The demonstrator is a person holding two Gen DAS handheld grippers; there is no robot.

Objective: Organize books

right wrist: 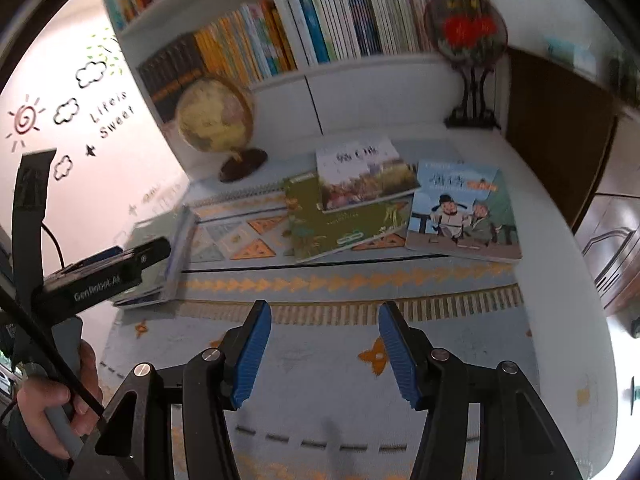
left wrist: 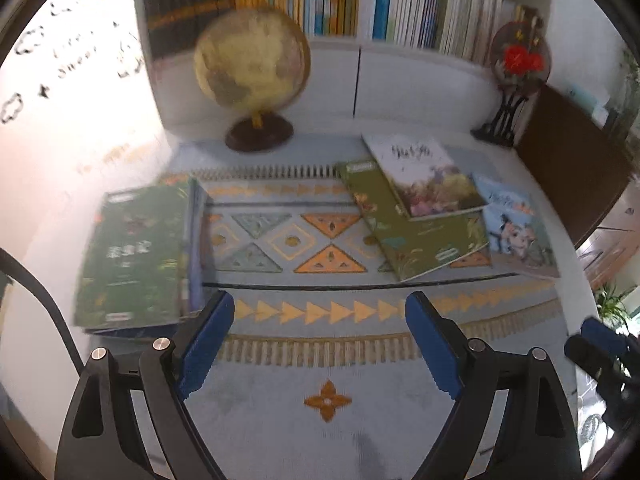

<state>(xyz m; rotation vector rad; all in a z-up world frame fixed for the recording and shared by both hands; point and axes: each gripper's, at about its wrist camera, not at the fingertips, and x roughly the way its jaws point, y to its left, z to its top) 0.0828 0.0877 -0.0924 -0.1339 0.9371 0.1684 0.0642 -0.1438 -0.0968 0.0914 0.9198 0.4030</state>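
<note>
while both hand-held grippers (left wrist: 320,344) (right wrist: 325,354) gape empty, bookcase (left wrist: 360,46) shelves packed with upright books (left wrist: 404,0), green book (left wrist: 132,256) stacked left

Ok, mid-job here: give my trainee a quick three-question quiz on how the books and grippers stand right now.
1. True or false: the white-covered book lies partly on the olive-green book.
2. Which is right of that pair? A) blue cartoon-cover book B) globe
3. The left gripper and right gripper: open or shut?

Key: 1 true; 2 A; 3 both open, holding nothing.
</note>
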